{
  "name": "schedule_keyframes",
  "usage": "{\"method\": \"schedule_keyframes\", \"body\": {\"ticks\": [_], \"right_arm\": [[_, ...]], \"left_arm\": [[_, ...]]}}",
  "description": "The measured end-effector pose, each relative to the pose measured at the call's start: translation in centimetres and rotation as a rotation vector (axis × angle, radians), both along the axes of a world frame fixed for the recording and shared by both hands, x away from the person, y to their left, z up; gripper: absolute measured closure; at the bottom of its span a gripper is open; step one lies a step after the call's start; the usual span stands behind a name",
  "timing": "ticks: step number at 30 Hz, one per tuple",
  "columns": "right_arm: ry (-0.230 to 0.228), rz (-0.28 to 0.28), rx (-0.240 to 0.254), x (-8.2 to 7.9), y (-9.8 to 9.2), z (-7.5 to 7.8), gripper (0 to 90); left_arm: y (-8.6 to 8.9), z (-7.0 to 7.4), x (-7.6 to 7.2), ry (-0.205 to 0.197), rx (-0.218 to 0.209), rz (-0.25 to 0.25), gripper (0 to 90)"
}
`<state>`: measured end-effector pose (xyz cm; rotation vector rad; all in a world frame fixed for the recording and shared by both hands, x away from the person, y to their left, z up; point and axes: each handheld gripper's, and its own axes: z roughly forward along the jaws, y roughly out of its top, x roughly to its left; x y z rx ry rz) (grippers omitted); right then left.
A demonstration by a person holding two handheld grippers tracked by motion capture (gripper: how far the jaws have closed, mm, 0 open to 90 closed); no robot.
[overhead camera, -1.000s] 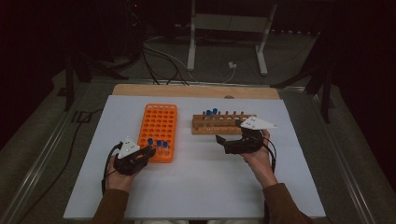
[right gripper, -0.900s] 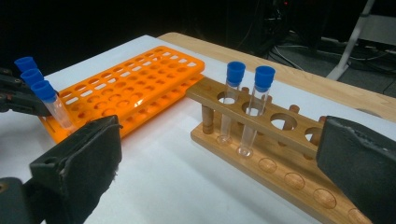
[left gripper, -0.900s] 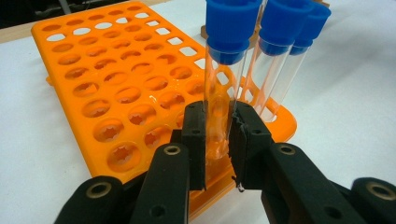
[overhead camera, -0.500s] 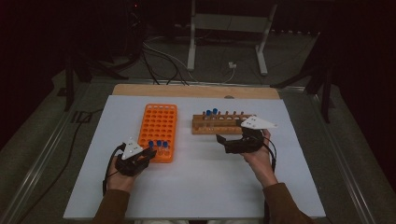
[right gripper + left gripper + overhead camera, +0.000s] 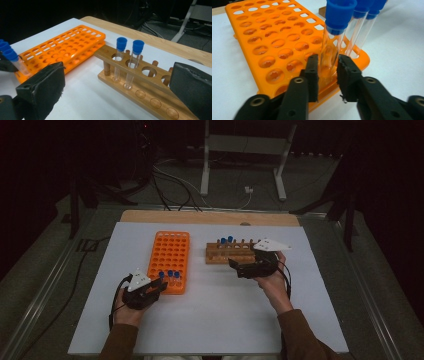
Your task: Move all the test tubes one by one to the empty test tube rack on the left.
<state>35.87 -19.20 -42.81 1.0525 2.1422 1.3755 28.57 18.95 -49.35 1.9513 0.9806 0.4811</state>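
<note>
In the left gripper view a clear tube with a blue cap [image 5: 329, 53] stands in a corner hole of the orange rack [image 5: 274, 47]. My left gripper [image 5: 327, 66] is shut on its lower part, one jaw on each side. Two more capped tubes [image 5: 362, 30] stand right behind it. The high view shows the left gripper [image 5: 156, 287] at the orange rack's [image 5: 170, 252] near end. My right gripper [image 5: 116, 70] is wide open and holds nothing. It faces the wooden rack [image 5: 150, 82], where two blue-capped tubes [image 5: 133, 62] stand. In the high view the right gripper [image 5: 244, 267] hovers just in front of the wooden rack [image 5: 227, 254].
A white sheet [image 5: 220, 315] covers the table, with a bare wooden strip [image 5: 210, 217] along the far edge. Most holes of the orange rack are unfilled. Cables [image 5: 170, 180] and a metal stand [image 5: 240, 150] lie on the floor beyond the table.
My left gripper has edged slightly right, closer to the orange rack's near corner. The right gripper has stayed almost still in front of the wooden rack.
</note>
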Motion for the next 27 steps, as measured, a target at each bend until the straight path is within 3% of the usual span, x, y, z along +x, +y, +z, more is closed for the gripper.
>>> {"method": "schedule_keyframes", "body": {"ticks": [9,15,19,27], "right_arm": [[0.030,-0.022,-0.007,1.5,0.2,-0.4,0.4],[0.041,-0.038,-0.002,2.7,0.3,0.0,2.8],[0.043,-0.047,-0.006,3.5,0.2,0.2,6.3],[0.079,-0.051,-0.018,5.0,0.3,-0.8,15.6]], "left_arm": [[1.4,0.9,-0.7,-0.021,-0.092,0.016,51.7],[1.9,1.6,-1.0,-0.051,-0.133,0.095,19.9],[2.4,2.0,-1.1,-0.067,-0.151,0.129,4.6],[3.1,2.3,-1.2,-0.089,-0.176,0.170,0.6]]}}
